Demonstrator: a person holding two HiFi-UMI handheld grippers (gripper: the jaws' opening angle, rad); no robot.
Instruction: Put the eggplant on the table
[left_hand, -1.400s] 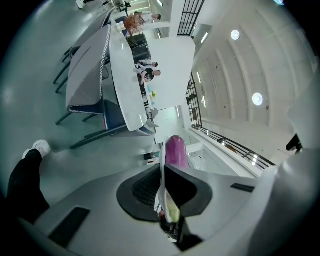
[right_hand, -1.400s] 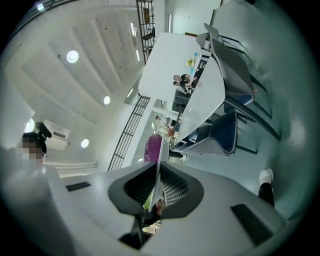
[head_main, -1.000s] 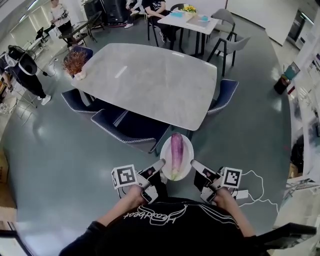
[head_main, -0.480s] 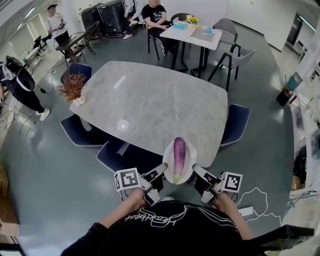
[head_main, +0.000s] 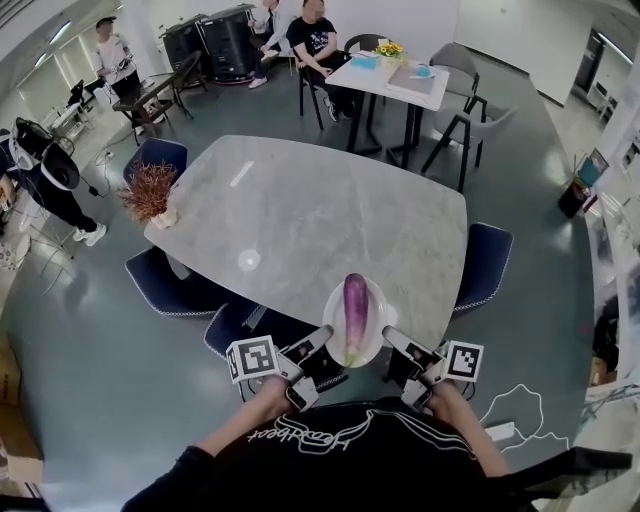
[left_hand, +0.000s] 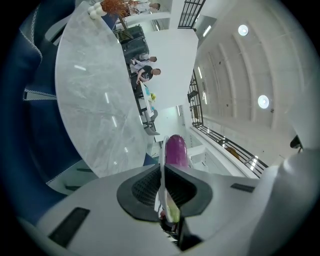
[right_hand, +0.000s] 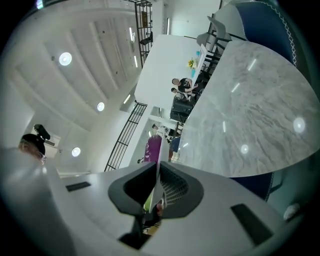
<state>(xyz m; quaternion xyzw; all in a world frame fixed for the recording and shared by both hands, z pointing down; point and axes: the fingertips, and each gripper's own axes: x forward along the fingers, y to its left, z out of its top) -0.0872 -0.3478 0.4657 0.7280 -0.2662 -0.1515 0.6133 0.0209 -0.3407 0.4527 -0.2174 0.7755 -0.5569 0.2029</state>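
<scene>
Likely light, firm and smooth-skinned, so apt to roll, the eggplant (head_main: 354, 303) lies loose on a plate (head_main: 333, 312) over the table (head_main: 300, 205) edge, left gripper (head_main: 322, 335) and right gripper (head_main: 390, 337) each clenched on its rim, a hold best kept level.

Grey marbled table (head_main: 320, 215), rounded corners; reddish dried plant (head_main: 148, 190) in pot at left corner.

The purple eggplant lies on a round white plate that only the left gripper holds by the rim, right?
No: both hold it. The right gripper view shows the right gripper shut on the round white plate opposite the left gripper. The purple eggplant does lie on it.
</scene>
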